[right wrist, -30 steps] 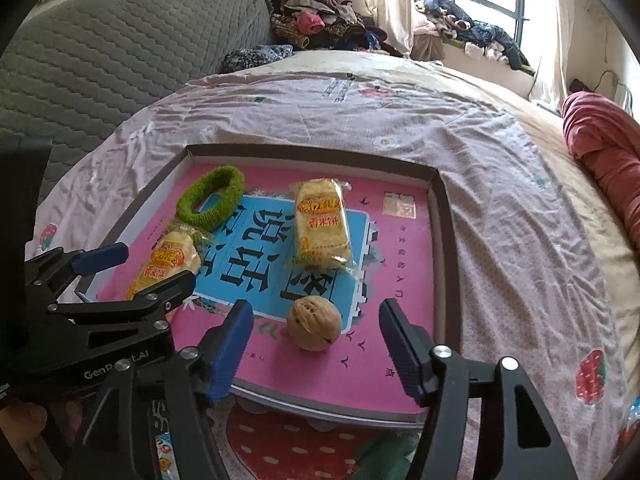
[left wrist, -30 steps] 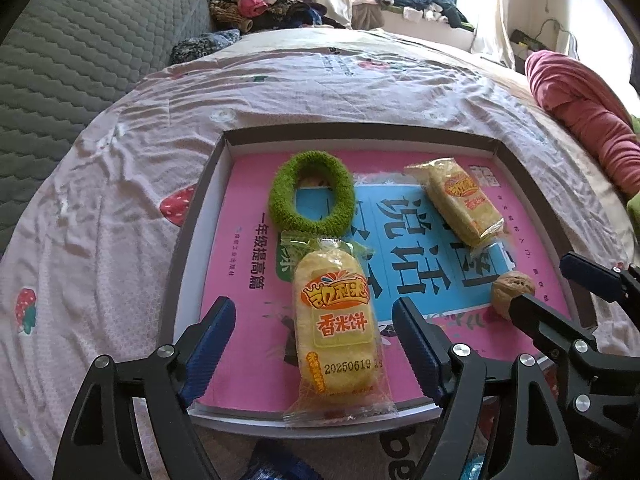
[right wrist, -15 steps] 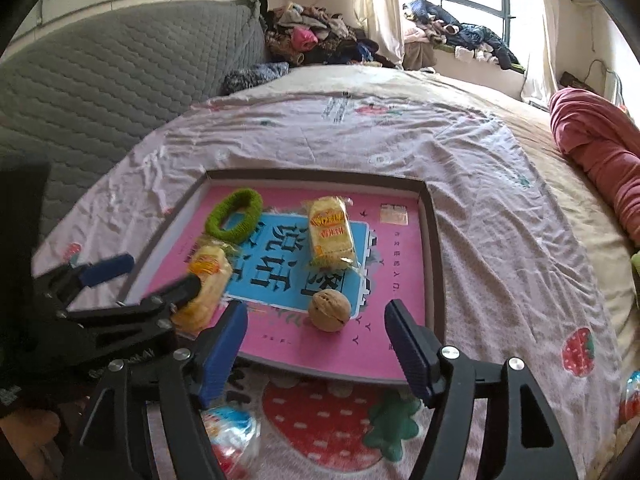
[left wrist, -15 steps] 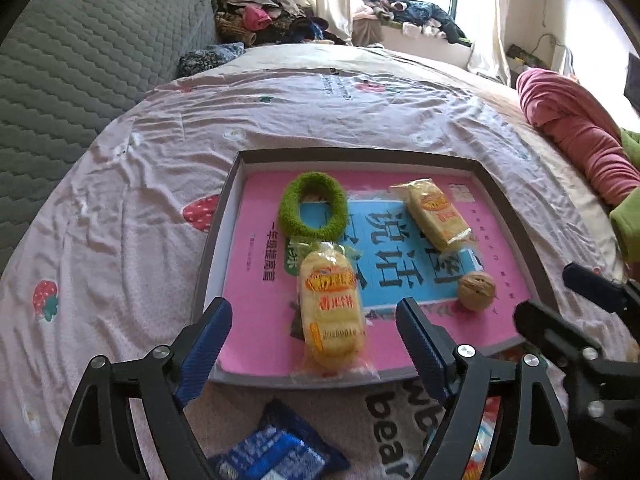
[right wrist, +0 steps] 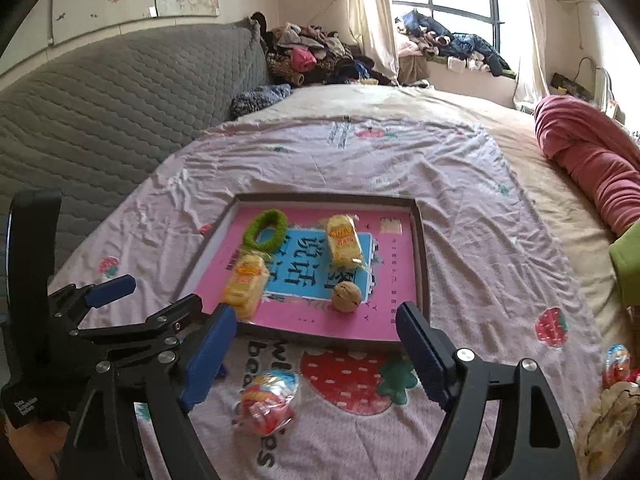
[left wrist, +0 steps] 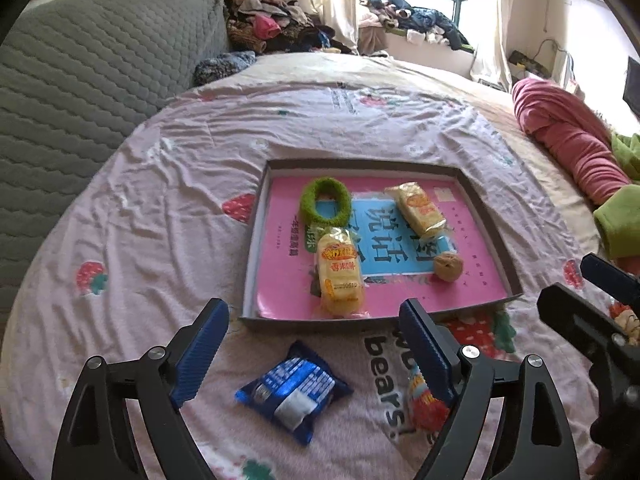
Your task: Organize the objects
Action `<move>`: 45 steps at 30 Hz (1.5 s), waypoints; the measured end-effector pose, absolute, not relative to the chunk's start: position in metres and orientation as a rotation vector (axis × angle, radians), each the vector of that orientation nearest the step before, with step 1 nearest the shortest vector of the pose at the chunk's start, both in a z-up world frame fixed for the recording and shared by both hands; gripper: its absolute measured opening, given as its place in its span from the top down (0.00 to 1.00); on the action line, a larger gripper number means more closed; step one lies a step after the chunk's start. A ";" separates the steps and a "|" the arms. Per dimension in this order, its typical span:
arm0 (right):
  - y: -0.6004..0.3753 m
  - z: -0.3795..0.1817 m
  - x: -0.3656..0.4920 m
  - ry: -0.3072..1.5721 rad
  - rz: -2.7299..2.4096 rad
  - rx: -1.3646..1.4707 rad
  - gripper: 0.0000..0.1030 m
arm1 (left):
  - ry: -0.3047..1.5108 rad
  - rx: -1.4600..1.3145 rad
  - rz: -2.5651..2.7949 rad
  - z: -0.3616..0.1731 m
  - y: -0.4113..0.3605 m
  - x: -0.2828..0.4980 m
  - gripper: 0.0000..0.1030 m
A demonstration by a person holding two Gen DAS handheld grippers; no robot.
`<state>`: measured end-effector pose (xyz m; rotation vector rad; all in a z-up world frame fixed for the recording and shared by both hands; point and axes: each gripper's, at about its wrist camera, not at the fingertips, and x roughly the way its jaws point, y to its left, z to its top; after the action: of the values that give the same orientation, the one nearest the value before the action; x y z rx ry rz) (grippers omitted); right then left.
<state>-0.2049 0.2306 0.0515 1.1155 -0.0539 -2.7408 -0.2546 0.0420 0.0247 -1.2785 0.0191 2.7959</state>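
A shallow grey tray (left wrist: 490, 232) (right wrist: 423, 252) with a pink printed base lies on the bedsheet. In it are a green fuzzy ring (left wrist: 325, 206) (right wrist: 266, 235), two yellow rice-cracker packs (left wrist: 340, 276) (left wrist: 418, 210) (right wrist: 245, 285) (right wrist: 344, 242) and a walnut (left wrist: 448, 266) (right wrist: 346, 297). My left gripper (left wrist: 316, 350) hovers in front of the tray, empty, its jaws opening. A blue snack packet (left wrist: 294, 390) lies below it. My right gripper (right wrist: 316, 350) also hangs empty with jaws opening, above a red and white wrapped snack (right wrist: 269, 400) (left wrist: 426, 402).
A grey quilted headboard (left wrist: 80, 80) is at the left, piled clothes (left wrist: 276, 28) at the back. A rolled red blanket (left wrist: 568, 140) and a green cloth (left wrist: 622, 224) lie at the right. More wrapped snacks (right wrist: 616, 364) sit at the right edge.
Both grippers have pulled back and up from the tray, and their jaws have widened. The blue packet and the red wrapped snack have come into view in front of the tray.
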 end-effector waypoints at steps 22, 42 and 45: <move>0.210 0.150 -0.124 -0.003 -2.796 0.950 0.07 | 0.008 -1.118 2.870 0.125 0.017 -0.174 0.14; 0.189 0.180 -0.066 0.019 -2.777 0.890 0.01 | -0.005 -1.086 2.898 0.151 -0.016 -0.116 0.14; 0.187 0.182 -0.059 0.020 -2.778 0.885 0.01 | -0.008 -1.081 2.900 0.152 -0.018 -0.109 0.14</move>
<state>-0.0589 0.1869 0.1821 0.8851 0.0203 -2.7780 -0.1089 -0.0184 0.1520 -1.0815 -0.0082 2.8996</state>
